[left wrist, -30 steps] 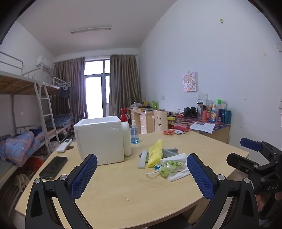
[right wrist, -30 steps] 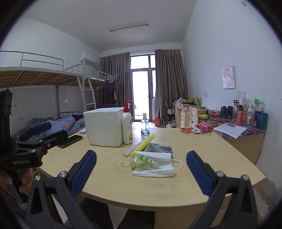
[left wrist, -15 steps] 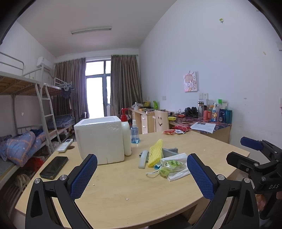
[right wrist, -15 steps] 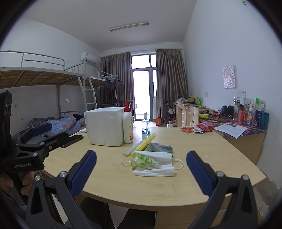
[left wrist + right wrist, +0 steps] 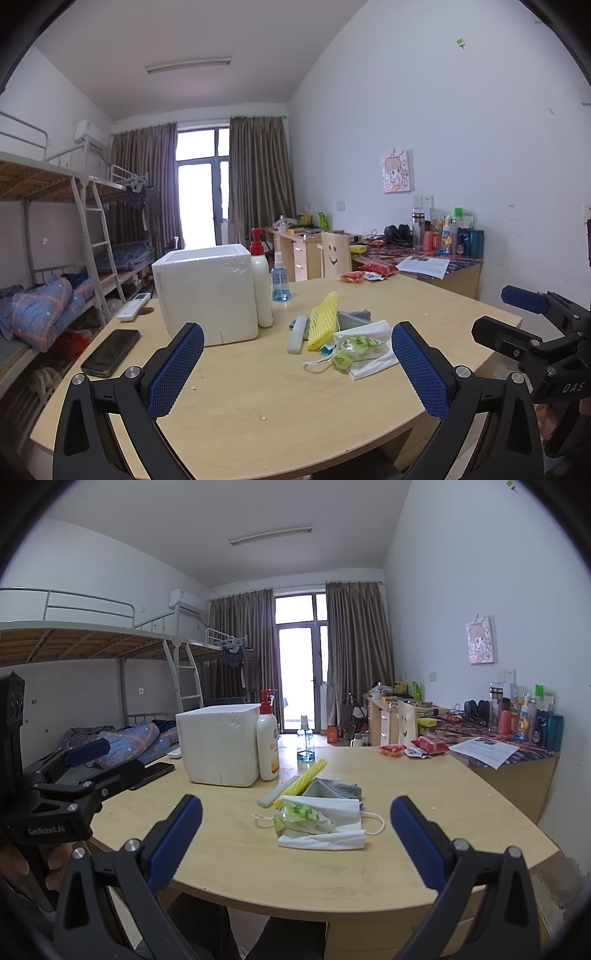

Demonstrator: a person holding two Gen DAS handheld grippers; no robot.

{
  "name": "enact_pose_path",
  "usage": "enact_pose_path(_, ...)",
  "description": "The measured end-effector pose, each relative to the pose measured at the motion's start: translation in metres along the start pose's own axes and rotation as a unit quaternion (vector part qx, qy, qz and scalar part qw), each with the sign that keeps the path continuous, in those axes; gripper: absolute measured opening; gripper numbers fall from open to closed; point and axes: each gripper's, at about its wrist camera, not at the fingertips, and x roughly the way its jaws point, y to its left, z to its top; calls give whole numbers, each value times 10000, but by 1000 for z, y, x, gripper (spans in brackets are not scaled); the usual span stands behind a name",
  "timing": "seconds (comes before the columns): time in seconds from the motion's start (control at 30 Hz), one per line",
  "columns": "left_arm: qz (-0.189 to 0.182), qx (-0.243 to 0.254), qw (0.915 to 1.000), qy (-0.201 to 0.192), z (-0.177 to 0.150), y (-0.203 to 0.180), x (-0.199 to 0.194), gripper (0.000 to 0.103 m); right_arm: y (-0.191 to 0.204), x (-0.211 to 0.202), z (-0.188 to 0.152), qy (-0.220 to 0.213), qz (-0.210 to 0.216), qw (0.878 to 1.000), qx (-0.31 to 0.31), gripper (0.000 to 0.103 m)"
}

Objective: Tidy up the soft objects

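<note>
A pile of soft things lies mid-table: a yellow foam net (image 5: 324, 319) (image 5: 303, 780), a white foam strip (image 5: 297, 333) (image 5: 277, 796), a grey cloth (image 5: 343, 789), a green-printed plastic bag (image 5: 354, 349) (image 5: 303, 815) on a white cloth (image 5: 325, 836) and a face mask (image 5: 371, 821). A white foam box (image 5: 207, 291) (image 5: 219, 744) stands at the back left. My left gripper (image 5: 297, 369) is open and empty, short of the pile. My right gripper (image 5: 295, 843) is open and empty, just before the pile.
A lotion pump bottle (image 5: 260, 284) and a blue spray bottle (image 5: 280, 277) stand beside the box. A phone (image 5: 110, 352) and a remote (image 5: 133, 305) lie at the table's left. Red snack packets (image 5: 410, 746) lie at the far edge. A cluttered desk (image 5: 424, 258) and bunk beds (image 5: 55, 258) flank the table.
Both views have shifted very slightly; the scene sits a touch lower in the frames. Nothing on the table has moved and both grippers stay open.
</note>
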Motion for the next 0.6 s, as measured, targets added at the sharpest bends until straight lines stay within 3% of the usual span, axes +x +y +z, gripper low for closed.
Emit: enact_pose_path(0.6,-63,-14,10000,25,2,-1,1,102,2,0,1,16,24,10000,-41,103)
